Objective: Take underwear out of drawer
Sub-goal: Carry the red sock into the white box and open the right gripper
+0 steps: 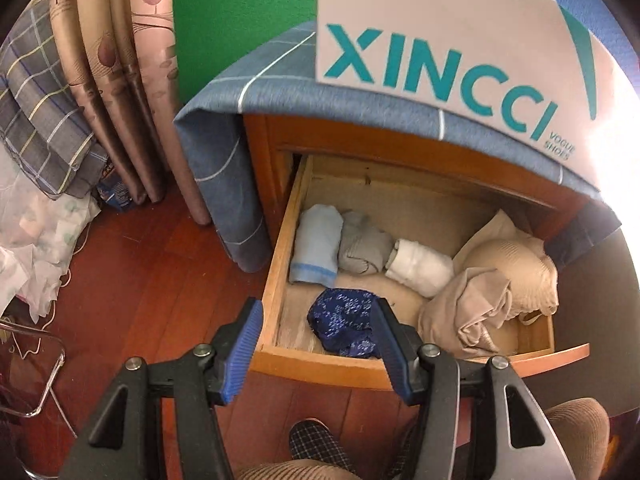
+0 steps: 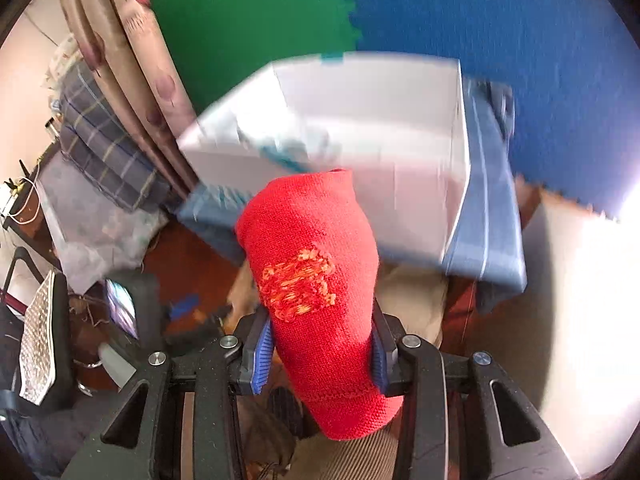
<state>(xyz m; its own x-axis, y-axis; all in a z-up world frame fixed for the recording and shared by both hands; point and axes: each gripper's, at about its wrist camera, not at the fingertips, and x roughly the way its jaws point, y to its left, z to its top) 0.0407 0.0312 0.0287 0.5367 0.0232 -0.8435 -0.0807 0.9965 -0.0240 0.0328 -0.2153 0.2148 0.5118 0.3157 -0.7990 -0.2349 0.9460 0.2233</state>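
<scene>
The wooden drawer (image 1: 276, 276) stands pulled out of a cabinet draped in blue cloth. Inside lie a dark blue patterned underwear (image 1: 346, 328) at the front, a light blue folded piece (image 1: 316, 250), a grey roll (image 1: 364, 250), a white roll (image 1: 420, 268) and a beige heap (image 1: 488, 292). My left gripper (image 1: 320, 322) hangs open above the drawer's front left corner, its right finger over the dark blue piece. In the right wrist view my right gripper (image 2: 322, 332) is shut on a red knitted underwear (image 2: 316, 280) with an orange motif, held in the air before a white box (image 2: 360, 152).
A white shoe box (image 1: 452, 40) with teal lettering sits on the cabinet top. Curtains (image 1: 132, 80) and a plaid blanket (image 1: 44, 120) stand left of the cabinet over a red wood floor (image 1: 152, 280). A slippered foot (image 1: 316, 444) and knees show below the grippers.
</scene>
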